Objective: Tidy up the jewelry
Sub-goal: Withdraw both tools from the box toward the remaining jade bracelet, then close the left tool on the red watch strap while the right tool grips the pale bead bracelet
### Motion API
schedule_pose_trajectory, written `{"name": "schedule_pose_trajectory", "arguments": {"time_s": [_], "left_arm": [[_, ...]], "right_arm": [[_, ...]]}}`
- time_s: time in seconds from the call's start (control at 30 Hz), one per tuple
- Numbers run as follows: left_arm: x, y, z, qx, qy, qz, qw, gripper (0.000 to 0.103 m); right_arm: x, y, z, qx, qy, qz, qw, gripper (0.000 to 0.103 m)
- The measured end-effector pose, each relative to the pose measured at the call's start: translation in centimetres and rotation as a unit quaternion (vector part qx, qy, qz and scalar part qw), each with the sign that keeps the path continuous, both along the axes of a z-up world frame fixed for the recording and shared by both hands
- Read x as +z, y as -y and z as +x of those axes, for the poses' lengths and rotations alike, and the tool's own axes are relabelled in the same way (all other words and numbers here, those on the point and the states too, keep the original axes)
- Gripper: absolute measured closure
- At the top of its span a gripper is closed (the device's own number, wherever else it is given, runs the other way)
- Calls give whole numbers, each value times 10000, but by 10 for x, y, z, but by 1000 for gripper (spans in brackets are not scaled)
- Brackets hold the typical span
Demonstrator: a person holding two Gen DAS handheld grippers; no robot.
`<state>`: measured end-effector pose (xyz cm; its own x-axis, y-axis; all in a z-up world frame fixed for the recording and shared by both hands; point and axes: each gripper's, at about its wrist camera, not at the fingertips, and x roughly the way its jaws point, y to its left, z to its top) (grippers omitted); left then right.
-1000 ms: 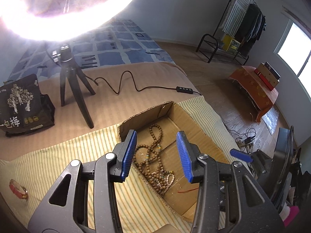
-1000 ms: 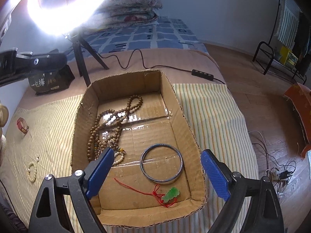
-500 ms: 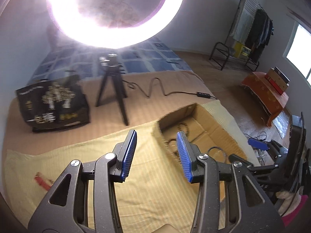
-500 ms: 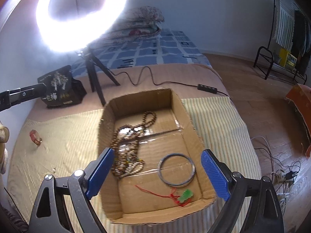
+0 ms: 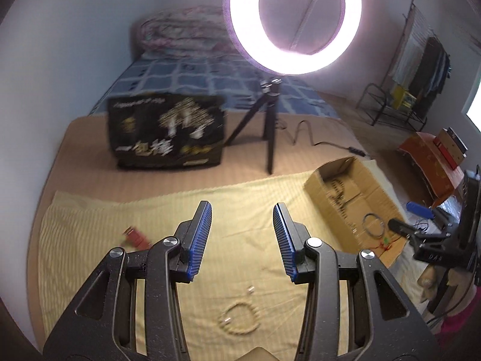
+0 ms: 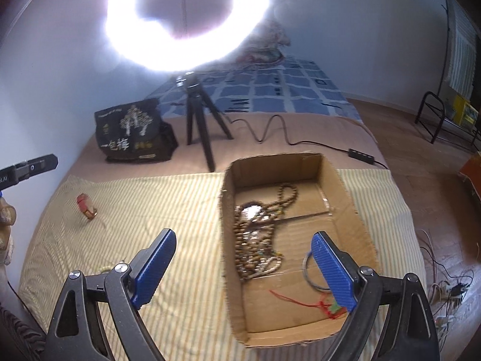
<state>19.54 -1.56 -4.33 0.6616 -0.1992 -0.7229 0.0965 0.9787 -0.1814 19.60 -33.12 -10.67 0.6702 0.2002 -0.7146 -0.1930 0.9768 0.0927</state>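
Ring light (image 6: 186,21) lit, on a black tripod (image 6: 200,117) standing on the bed's tan sheet (image 6: 300,132), far centre. Black printed bag (image 6: 132,131) just left of the tripod. Cable (image 6: 270,132) snakes right from the tripod to an inline switch (image 6: 360,152). Blue check bedspread (image 6: 270,90) beyond, folded quilt (image 5: 183,36) against the far wall. Yellow striped cloth (image 6: 135,198) covers the near bed. Far right: black clothes rack (image 5: 418,75), orange low cabinet (image 5: 430,159). Tangled wires (image 6: 445,282) on the wood floor, near right.
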Motion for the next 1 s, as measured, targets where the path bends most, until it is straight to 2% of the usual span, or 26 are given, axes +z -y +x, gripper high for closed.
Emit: {"name": "schedule_pose_trajectory", "arguments": {"time_s": [0.27, 0.43, 0.7, 0.87, 1.0], "left_arm": [[-20, -43, -22, 239, -186, 133, 9995, 60], [-32, -77, -21, 596, -323, 116, 9976, 60], [-59, -113, -10, 1020, -754, -285, 9915, 60], [-78, -120, 3, 1225, -1043, -581, 9853, 60], [-89, -120, 15, 1332, -1187, -647, 9818, 60]], "right_arm": [[-9, -32, -4, 307, -77, -41, 9995, 10], [-18, -55, -9, 553, -198, -3, 9983, 10], [-45, -100, -18, 946, -625, -63, 9935, 11], [-66, -127, -23, 1195, -866, -204, 9888, 19], [-80, -145, -28, 1392, -1019, -305, 9845, 22]]}}
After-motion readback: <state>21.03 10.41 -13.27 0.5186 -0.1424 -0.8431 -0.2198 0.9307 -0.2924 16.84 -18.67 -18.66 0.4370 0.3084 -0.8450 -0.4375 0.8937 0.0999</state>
